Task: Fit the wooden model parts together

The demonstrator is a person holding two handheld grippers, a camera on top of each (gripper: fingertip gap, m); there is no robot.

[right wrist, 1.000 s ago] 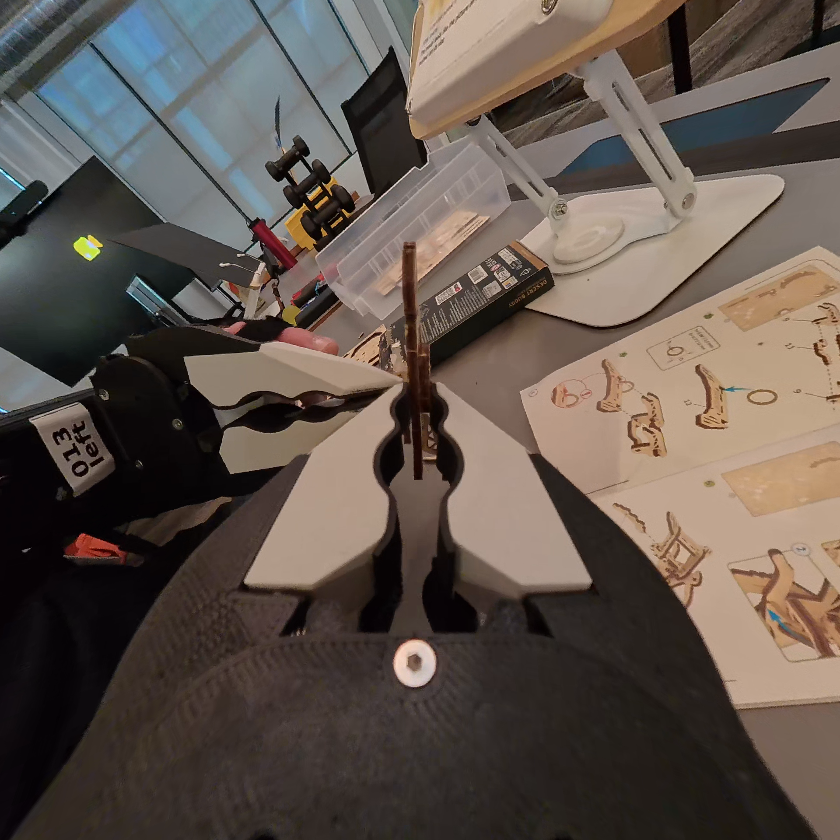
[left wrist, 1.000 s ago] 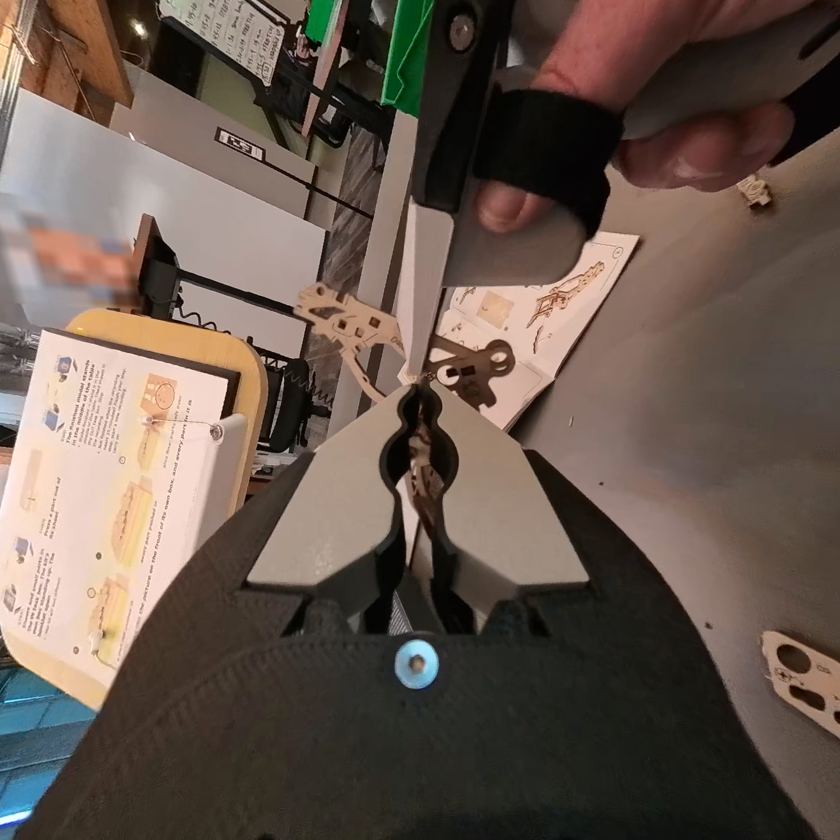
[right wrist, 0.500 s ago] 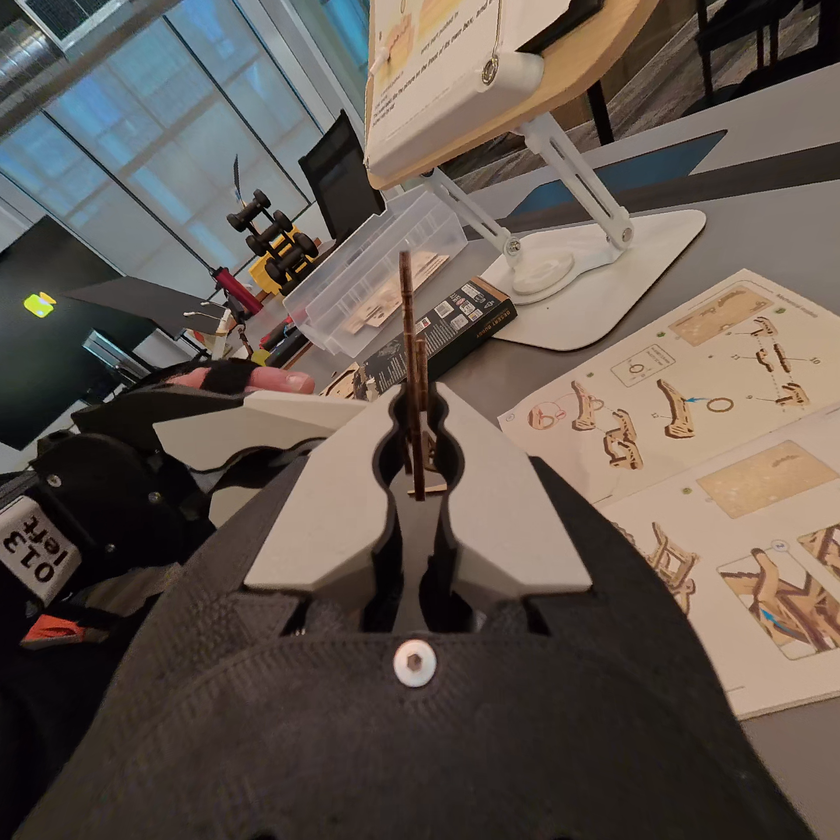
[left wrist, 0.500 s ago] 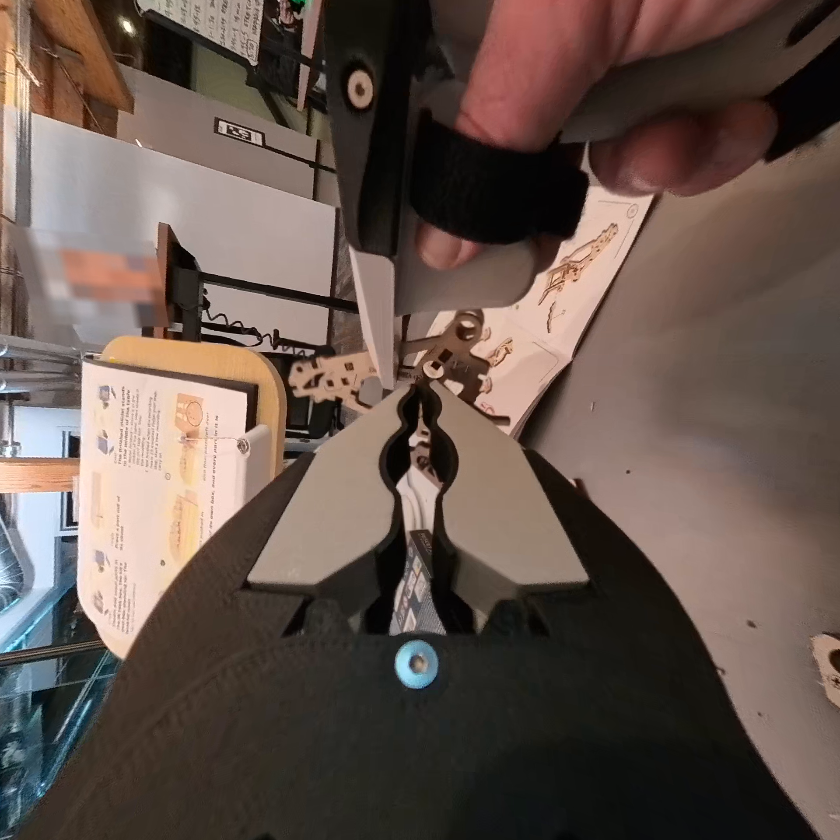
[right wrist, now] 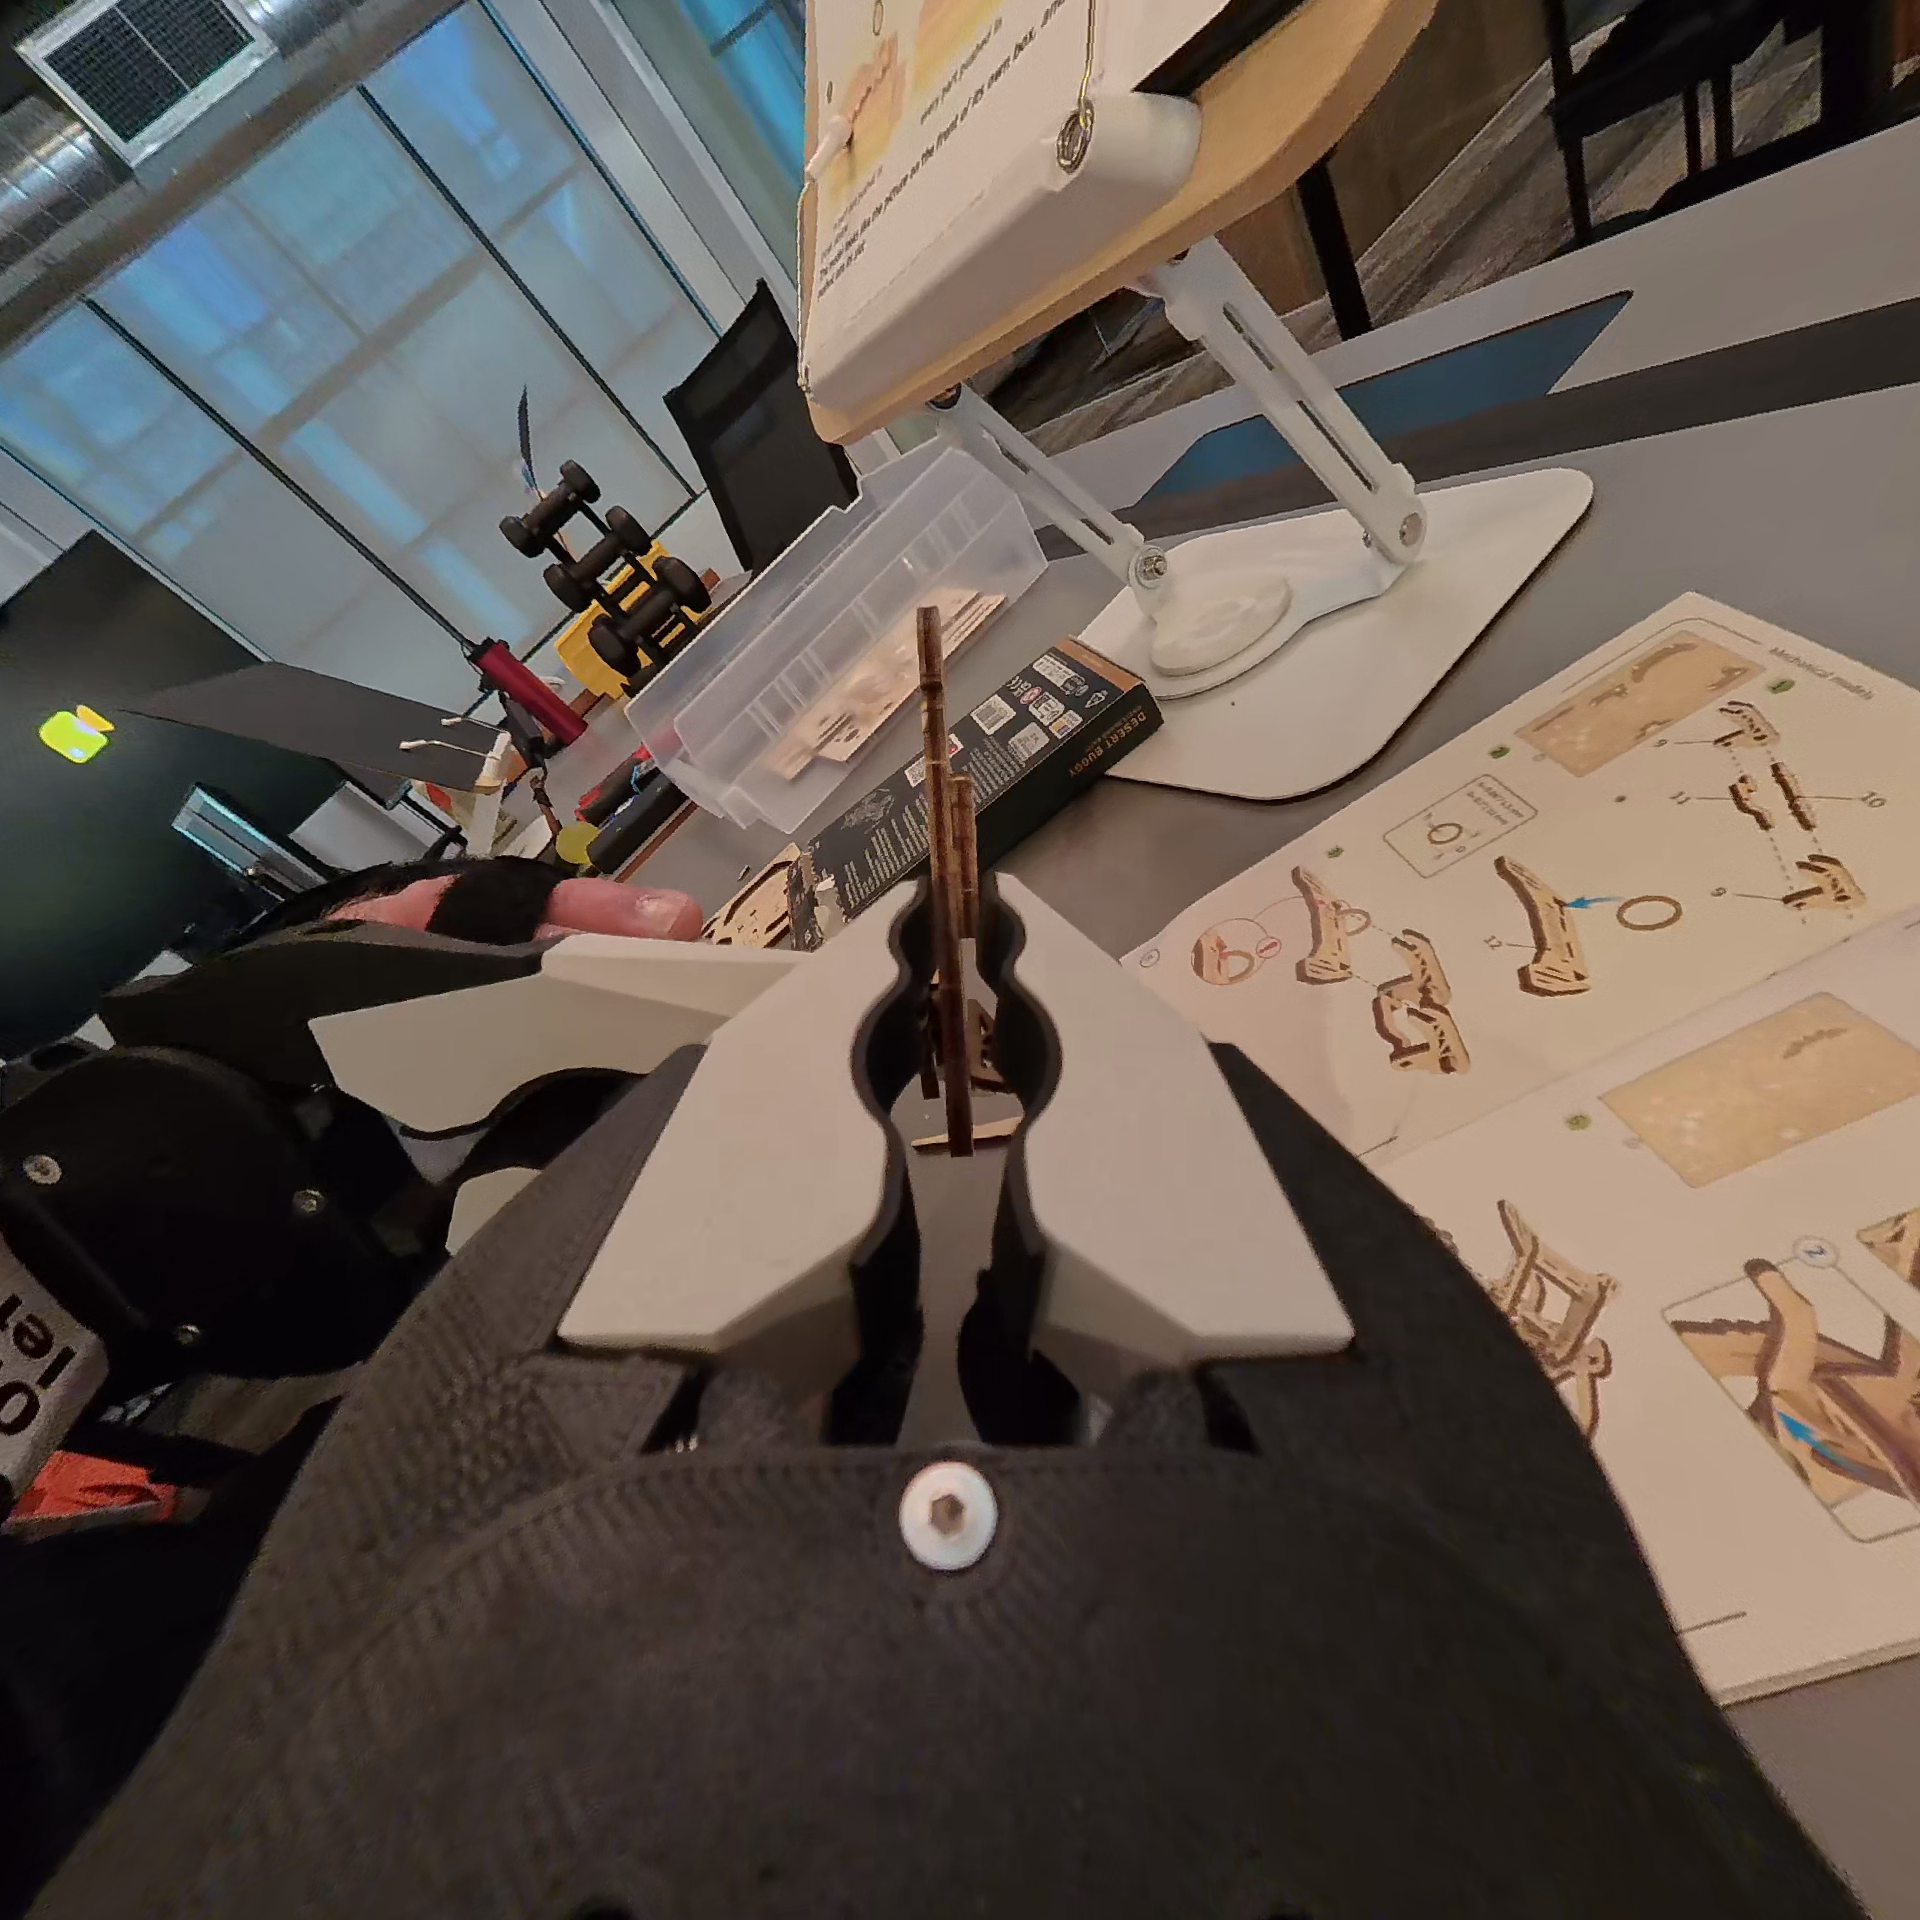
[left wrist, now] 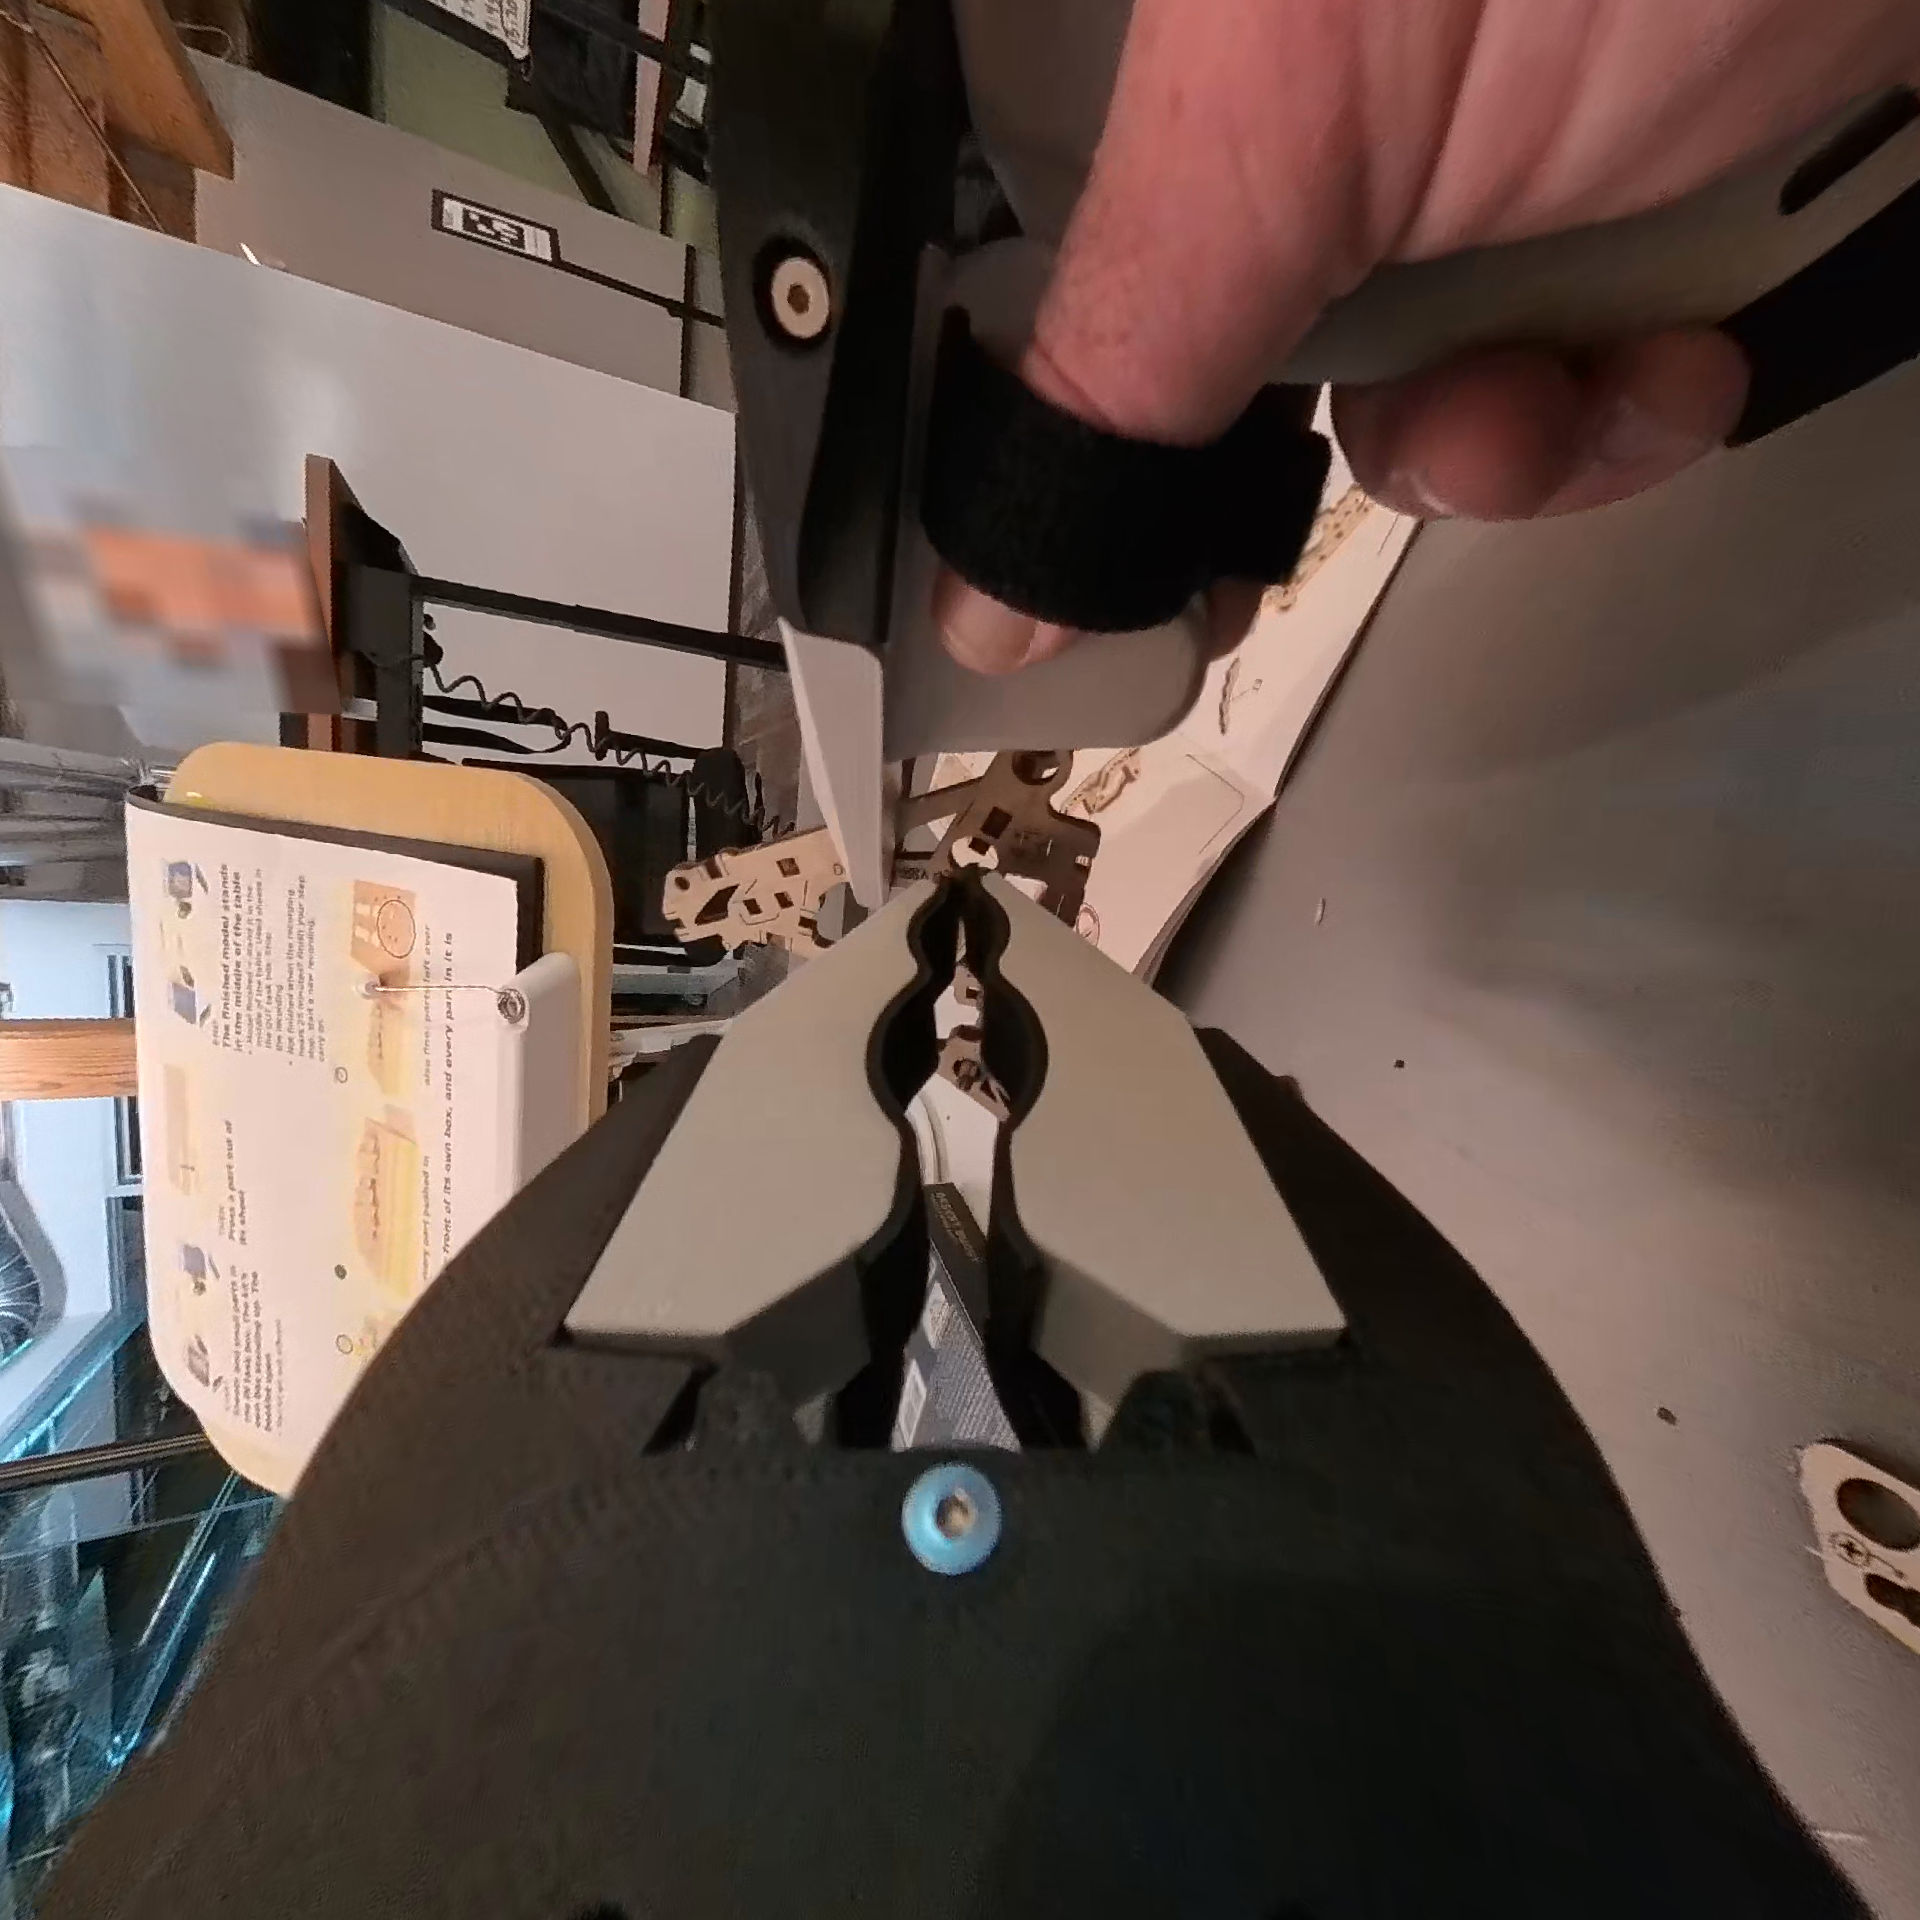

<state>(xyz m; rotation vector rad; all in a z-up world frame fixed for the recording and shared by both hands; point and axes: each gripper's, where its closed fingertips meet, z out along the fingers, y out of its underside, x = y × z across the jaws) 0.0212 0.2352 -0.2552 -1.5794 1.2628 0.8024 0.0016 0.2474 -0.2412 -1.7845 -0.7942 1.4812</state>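
Beside the instruction booklet [right wrist: 1558, 1039], my right gripper [right wrist: 951, 904] pinches the wooden model parts [right wrist: 940, 831] edge-on; my left gripper [left wrist: 961, 899] clamps them too, crowding in.

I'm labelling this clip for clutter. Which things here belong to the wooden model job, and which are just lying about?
Job:
left gripper, shut on a wooden part
right gripper, shut on a flat wooden frame piece
instruction booklet
model kit box

Lying about:
clear plastic bin
document stand
toy forklift
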